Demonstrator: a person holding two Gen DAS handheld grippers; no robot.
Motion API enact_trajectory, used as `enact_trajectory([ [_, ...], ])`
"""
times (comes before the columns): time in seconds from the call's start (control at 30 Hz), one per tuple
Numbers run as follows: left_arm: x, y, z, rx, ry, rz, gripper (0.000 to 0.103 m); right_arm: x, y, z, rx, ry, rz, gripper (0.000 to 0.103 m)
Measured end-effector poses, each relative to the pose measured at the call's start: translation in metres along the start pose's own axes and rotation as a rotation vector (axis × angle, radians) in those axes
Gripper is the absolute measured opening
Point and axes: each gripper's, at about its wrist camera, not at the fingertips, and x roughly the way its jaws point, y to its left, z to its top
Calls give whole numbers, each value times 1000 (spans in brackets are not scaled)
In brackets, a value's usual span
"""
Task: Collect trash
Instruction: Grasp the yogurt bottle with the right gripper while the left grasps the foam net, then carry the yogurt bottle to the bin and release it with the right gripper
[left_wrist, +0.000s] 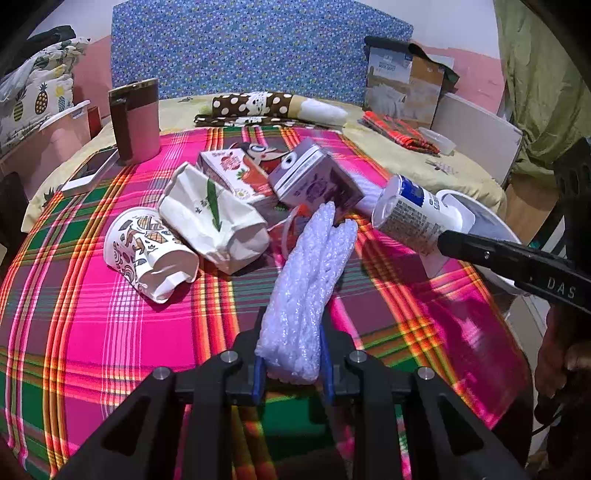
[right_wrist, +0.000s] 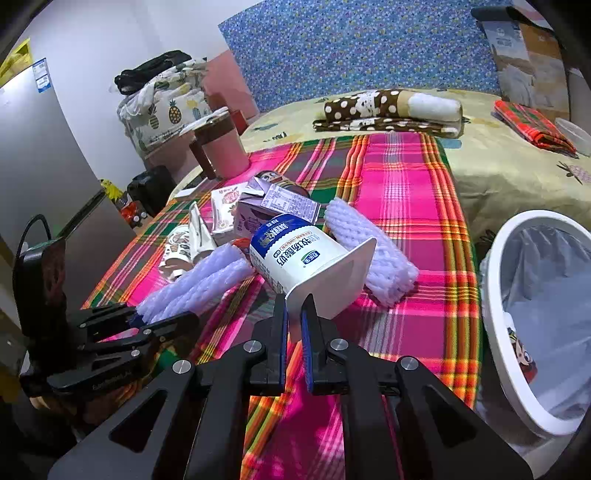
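My left gripper (left_wrist: 293, 354) is shut on a white foam net sleeve (left_wrist: 306, 288) and holds it over the plaid cloth; it also shows in the right wrist view (right_wrist: 192, 284). My right gripper (right_wrist: 294, 310) is shut on the rim of a white yogurt cup (right_wrist: 299, 254), also seen in the left wrist view (left_wrist: 410, 218). A white bin with a liner (right_wrist: 495, 295) stands at the right table edge. On the cloth lie a patterned paper cup (left_wrist: 147, 251), a white paper bag (left_wrist: 214, 218), a strawberry carton (left_wrist: 236, 173), a purple carton (left_wrist: 314, 177) and a second foam sleeve (right_wrist: 373, 251).
A pink tumbler (left_wrist: 136, 122) and a phone (left_wrist: 92, 170) stand at the back left. A polka-dot folded cloth (left_wrist: 255, 107) and a red plaid cloth (left_wrist: 399, 133) lie at the back. A cardboard box (left_wrist: 406, 85) stands at the back right.
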Motion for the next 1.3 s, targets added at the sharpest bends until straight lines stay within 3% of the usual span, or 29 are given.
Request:
enact_trajectory([
  [0.63,-12,-39,7,37,-24,-73,25,-31,-14,-10,44,-55,-54,9],
  [1.3,20,-122,38,175,-7,-205,25,-76,-87,-27,191,-113,-230,9],
])
